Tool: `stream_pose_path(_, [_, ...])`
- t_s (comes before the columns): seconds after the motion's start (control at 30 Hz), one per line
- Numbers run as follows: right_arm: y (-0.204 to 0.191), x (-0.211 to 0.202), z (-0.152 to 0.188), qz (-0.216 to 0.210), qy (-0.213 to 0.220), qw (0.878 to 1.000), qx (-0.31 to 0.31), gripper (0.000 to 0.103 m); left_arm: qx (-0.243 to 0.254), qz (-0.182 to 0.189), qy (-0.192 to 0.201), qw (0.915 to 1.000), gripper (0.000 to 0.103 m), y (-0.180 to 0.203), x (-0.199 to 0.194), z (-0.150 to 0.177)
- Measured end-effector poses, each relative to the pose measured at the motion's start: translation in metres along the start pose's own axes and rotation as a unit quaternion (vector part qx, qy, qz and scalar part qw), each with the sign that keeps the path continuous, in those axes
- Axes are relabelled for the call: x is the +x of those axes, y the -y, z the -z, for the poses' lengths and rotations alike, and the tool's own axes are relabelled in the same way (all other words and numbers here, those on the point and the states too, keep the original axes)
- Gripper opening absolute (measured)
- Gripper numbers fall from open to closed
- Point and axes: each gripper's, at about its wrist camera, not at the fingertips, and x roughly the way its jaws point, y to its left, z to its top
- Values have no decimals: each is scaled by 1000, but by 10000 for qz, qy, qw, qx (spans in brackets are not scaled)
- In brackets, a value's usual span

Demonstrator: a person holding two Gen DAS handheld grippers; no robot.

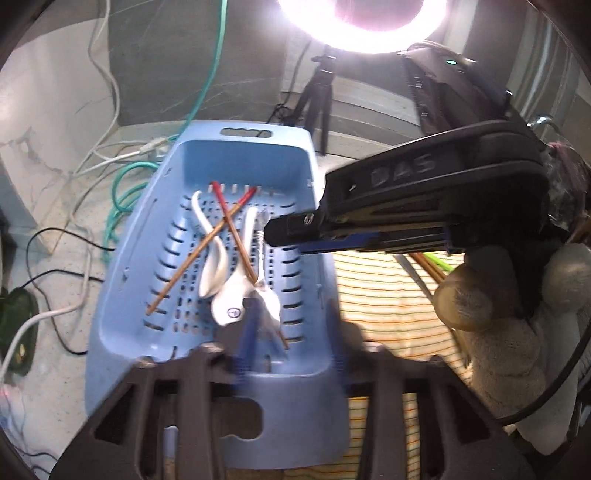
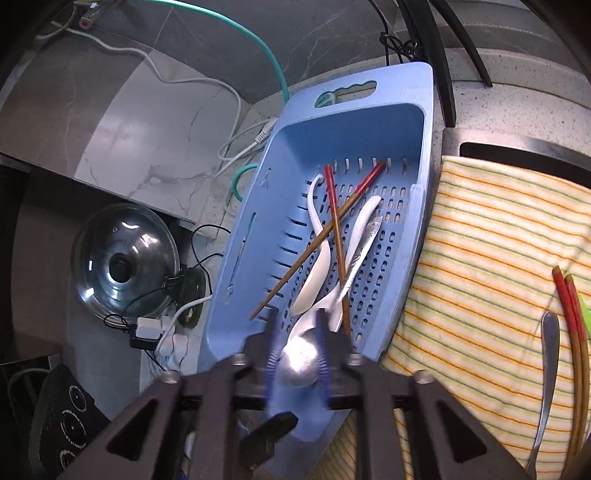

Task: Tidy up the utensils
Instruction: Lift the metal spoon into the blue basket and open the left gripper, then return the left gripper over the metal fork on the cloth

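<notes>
Both grippers are hovering over the blue basket [image 2: 417, 122], which is sitting by the striped cloth [image 2: 491, 236] on the bench. The right gripper [image 2: 297, 354] is hanging with jaws spread around a metal spoon [image 2: 301, 360], not pinching it. The left gripper [image 1: 291, 343] has its jaws apart, empty. The crossed chopsticks [image 2: 338, 236] could snag a lifted spoon.

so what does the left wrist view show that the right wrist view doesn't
Only the left wrist view: the right tongs from the side over the basket, a gloved hand, and a ring light.
Only the right wrist view: a glass lid, plus a metal spoon lying on the striped cloth.
Both: the blue basket with crossed chopsticks and white spoons.
</notes>
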Motion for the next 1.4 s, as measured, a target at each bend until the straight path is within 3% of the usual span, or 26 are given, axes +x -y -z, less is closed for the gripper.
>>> stream_pose_path(0.03, [-1, -2, 0, 38, 78, 10000, -25, 49, -22, 7, -17, 10000, 39, -2, 0, 1])
stream_pose_path(0.07, [-1, -5, 1, 52, 121, 9999, -50, 51, -48, 6, -29, 10000, 39, -3, 0, 1])
stream_pose_path(0.17, [0, -10, 1, 78, 109, 9999, -99, 53, -160, -34, -58, 9998, 41, -7, 0, 3])
stream_pose_path(0.3, [3, -23, 5, 103, 156, 9997, -144, 54, -265, -56, -74, 9996, 50, -5, -5, 6])
stream_pose_path(0.47, [11, -56, 15, 258, 348, 9984, -376, 54, -166, -85, -25, 9998, 58, 11, -17, 12])
stream_pose_path(0.6, [31, -90, 25, 321, 511, 9978, -284, 54, 9, -32, -9, 10000, 58, 24, -23, 18])
stream_pose_path(0.8, [71, -146, 46, 580, 1083, 9922, 210, 58, 273, 215, -92, 9994, 58, 40, -26, 25])
stream_pose_path(0.93, [93, -182, 66, 845, 1664, 9811, 502, 58, 354, 466, -218, 9981, 58, 46, -21, 27])
stream_pose_path(1.03, [105, -201, 79, 1009, 1867, 9751, 651, 62, 549, 596, -348, 9961, 58, 56, -14, 30])
stream_pose_path(1.2, [120, -209, 94, 1425, 1696, 9718, 804, 62, 1004, 789, -596, 9900, 58, 78, -4, 36])
stream_pose_path(1.4, [137, -201, 96, 1274, 1248, 9808, 791, 62, 966, 907, -706, 9887, 58, 99, 6, 35])
